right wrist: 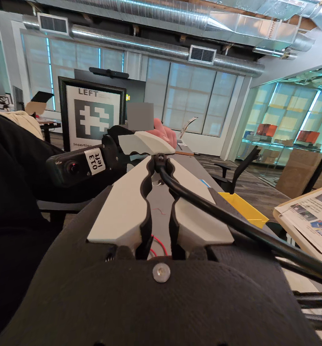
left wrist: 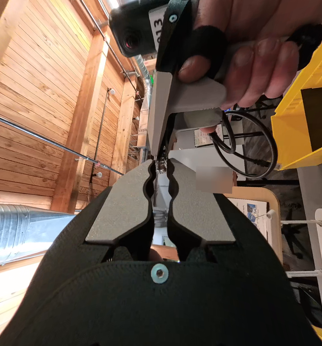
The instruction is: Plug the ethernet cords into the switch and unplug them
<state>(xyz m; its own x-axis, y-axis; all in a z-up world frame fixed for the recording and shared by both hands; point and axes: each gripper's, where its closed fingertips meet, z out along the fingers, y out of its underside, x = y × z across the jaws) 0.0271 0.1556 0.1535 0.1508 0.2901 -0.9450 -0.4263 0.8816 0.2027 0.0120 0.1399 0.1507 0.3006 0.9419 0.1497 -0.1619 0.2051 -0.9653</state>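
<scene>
The right claw (right wrist: 160, 162) is clenched on the black ethernet cord (right wrist: 203, 201) just behind its plug, the cord trailing back over the right finger toward the lower right. The left claw (left wrist: 160, 168) meets it tip to tip, its jaws a little apart around the clear plug (left wrist: 159, 167), though whether they grip it I cannot tell. Both are held up in the air above the grey bench (right wrist: 197, 172), with a yellow bin (right wrist: 244, 209) near its right edge

Lettering in view
A white sticker (right wrist: 96, 161) sits on the black camera housing; a framed poster (right wrist: 92, 114) and printed sheets (right wrist: 310, 215) carry text.
</scene>
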